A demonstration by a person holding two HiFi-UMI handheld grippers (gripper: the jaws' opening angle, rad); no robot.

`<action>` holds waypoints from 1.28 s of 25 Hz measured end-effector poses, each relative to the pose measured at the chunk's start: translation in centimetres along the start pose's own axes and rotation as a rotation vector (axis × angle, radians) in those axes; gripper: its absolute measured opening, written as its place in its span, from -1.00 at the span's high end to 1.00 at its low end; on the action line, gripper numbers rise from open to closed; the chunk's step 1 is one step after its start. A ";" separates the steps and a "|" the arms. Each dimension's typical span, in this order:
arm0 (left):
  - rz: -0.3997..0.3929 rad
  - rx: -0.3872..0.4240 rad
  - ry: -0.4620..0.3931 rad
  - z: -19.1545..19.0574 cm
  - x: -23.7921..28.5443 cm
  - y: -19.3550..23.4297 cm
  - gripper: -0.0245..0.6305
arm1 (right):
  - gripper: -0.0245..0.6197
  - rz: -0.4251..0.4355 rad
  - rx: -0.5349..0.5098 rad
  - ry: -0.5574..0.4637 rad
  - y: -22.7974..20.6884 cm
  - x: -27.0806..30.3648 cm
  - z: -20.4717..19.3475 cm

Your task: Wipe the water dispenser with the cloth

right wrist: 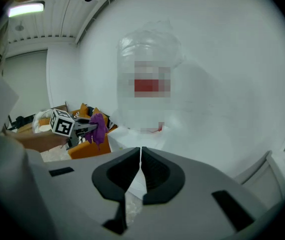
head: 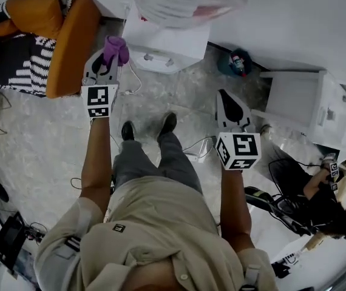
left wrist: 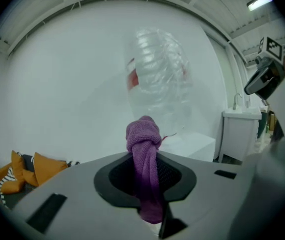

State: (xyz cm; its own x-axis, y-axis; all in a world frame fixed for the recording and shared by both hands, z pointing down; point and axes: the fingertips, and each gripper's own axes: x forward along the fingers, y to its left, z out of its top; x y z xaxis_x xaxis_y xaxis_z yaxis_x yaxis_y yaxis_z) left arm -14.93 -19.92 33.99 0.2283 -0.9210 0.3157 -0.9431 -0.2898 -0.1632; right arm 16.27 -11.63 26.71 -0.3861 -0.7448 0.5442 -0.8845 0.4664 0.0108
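L gripper (head: pixel 107 64), near left: jaws clamped on purple cloth (left wrist: pixel 143 154), bunched. R gripper (right wrist: pixel 140 159), near right: jaws together, nothing between. Water dispenser (head: pixel 161 50) far centre, cloth near but apart. Est.: cloth in hand, wiping not yet begun.

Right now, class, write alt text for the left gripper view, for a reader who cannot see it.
The left gripper is shut on a purple cloth, whose bunched end sticks up between the jaws. Beyond it stands the water dispenser with its clear bottle against a white wall; orange cushions lie at lower left.
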 end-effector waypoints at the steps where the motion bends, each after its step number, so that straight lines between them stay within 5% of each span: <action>1: 0.012 -0.014 0.018 -1.4 1.3 -0.5 0.69 | 0.84 0.005 0.000 0.015 -0.9 0.6 -1.0; 5: 0.053 -0.037 0.044 -5.4 5.3 -3.3 0.69 | 0.84 0.034 0.010 0.071 -3.2 2.8 -5.7; 11: 0.113 -0.140 -0.060 -4.9 6.1 -8.8 0.70 | 0.84 0.059 0.057 0.131 -4.1 3.7 -11.3; 22: -0.217 -0.163 -0.134 -1.8 9.1 -26.7 0.70 | 0.84 0.010 0.089 0.158 -6.2 2.6 -14.3; 26: -0.153 -0.119 -0.115 -3.7 8.5 -21.9 0.70 | 0.84 0.005 0.100 0.163 -5.8 2.8 -14.9; 32: 0.125 -0.150 -0.039 -7.8 5.9 -7.0 0.70 | 0.84 0.028 0.109 0.167 -4.2 3.9 -15.0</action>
State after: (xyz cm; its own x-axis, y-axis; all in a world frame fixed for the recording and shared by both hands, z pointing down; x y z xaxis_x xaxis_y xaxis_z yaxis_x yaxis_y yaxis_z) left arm -8.90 -21.28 44.24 0.1139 -0.9576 0.2645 -0.9894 -0.1335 -0.0572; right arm 22.40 -9.35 41.43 -0.3698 -0.6385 0.6749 -0.9008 0.4243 -0.0922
